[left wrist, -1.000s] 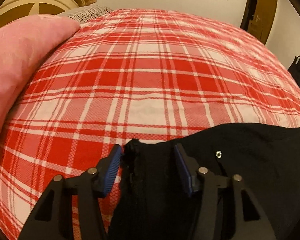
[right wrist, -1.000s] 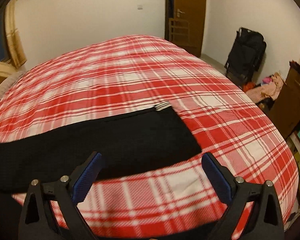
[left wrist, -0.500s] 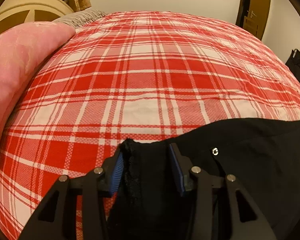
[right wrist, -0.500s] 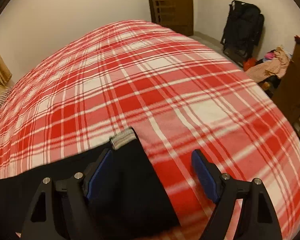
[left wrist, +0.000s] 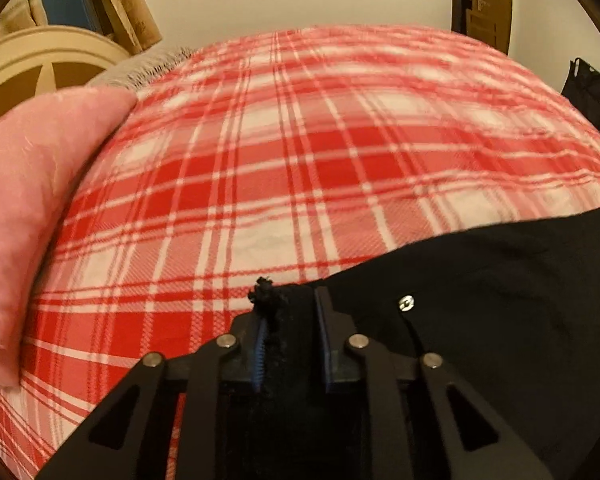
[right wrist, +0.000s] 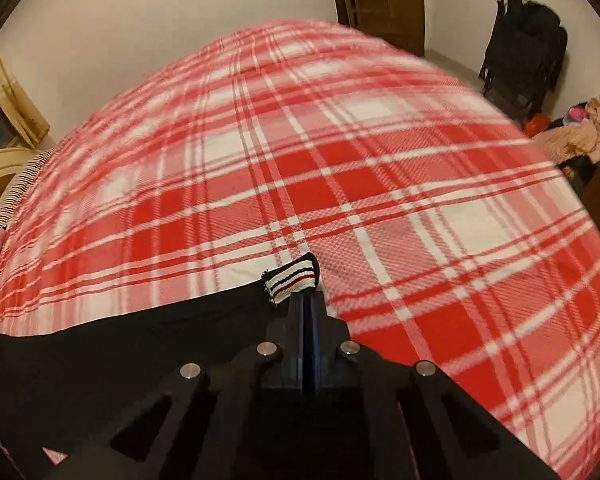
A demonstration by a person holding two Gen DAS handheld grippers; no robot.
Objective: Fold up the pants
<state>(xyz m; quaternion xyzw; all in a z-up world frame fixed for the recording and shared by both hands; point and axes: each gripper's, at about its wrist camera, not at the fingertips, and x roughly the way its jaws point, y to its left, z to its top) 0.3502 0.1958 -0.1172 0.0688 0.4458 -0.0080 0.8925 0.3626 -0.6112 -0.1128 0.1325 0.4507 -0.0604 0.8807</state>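
A bed (left wrist: 300,168) under a red plaid cover carries black pants (left wrist: 500,300) along its near edge. A pink pillow (left wrist: 32,200) lies at its left edge. The left tongs (left wrist: 290,320) pinch one bunched end of the pants, and the right tongs (right wrist: 307,304) pinch the end with the striped tab (right wrist: 290,280).

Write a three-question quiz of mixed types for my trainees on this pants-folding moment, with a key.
1. True or false: the right gripper is shut on the black pants beside the striped tab.
2. Which lies left of the plaid blanket? A) pink pillow B) blue towel C) green box
3. Fill in: the left gripper is clamped on the pants' ____ edge, near a metal rivet.

Key: 1 true; 2 A; 3 frayed
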